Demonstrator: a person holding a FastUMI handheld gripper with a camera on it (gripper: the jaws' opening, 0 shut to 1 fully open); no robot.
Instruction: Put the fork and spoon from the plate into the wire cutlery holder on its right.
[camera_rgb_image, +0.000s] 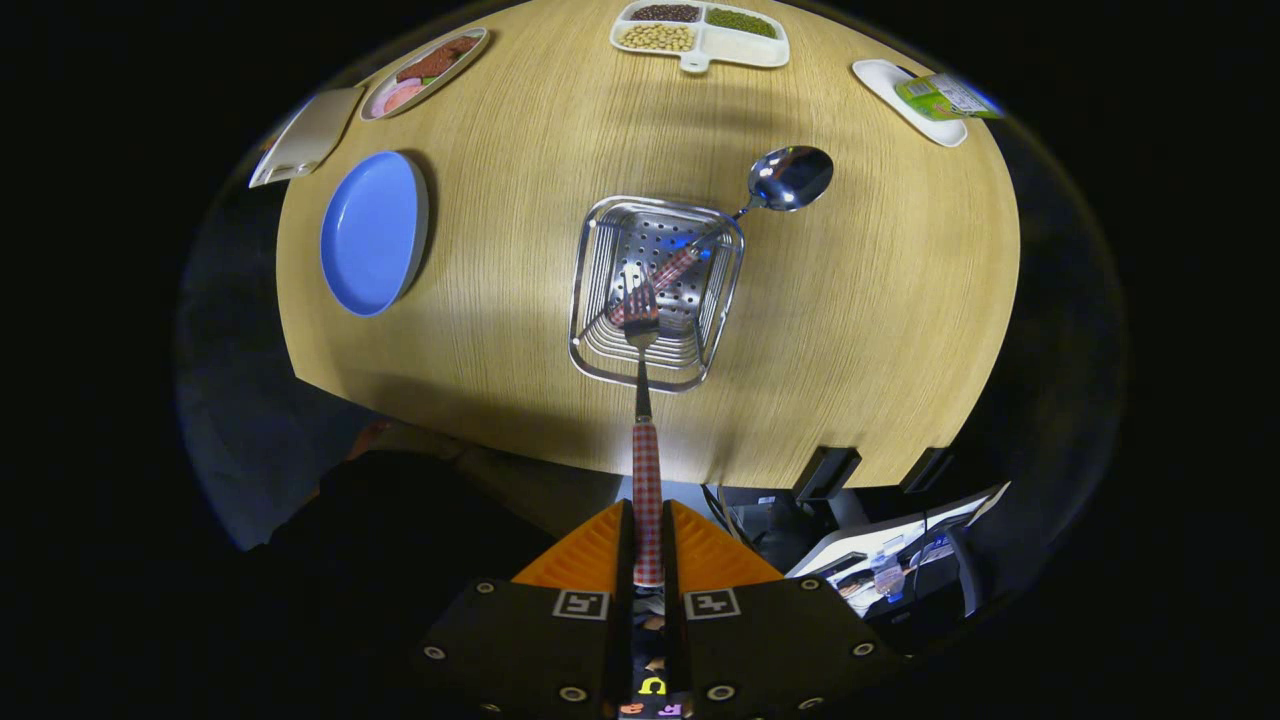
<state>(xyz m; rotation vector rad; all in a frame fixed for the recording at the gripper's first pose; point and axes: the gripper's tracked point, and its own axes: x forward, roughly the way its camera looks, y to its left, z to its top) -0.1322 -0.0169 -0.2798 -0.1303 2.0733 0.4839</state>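
My gripper (647, 545) is shut on the fork (643, 400), both fingers pressing its red-checked handle. The fork points straight ahead, its tines hanging over the wire cutlery holder (600, 250), which I look down into from above. A spoon (788, 180) with the same checked handle stands slanted in the holder, handle end down on the perforated bottom and its shiny bowl leaning out over the holder's far right corner. The blue plate (372, 232) lies empty on the wooden table, to the left of the holder.
A divided white tray (735, 48) with beans stands at the table's far side. A tray of sliced food (425, 72) and a white board (308, 135) lie far left, a white dish (890, 85) with a green packet far right. A dark sleeve (380, 540) and equipment lie below the table's near edge.
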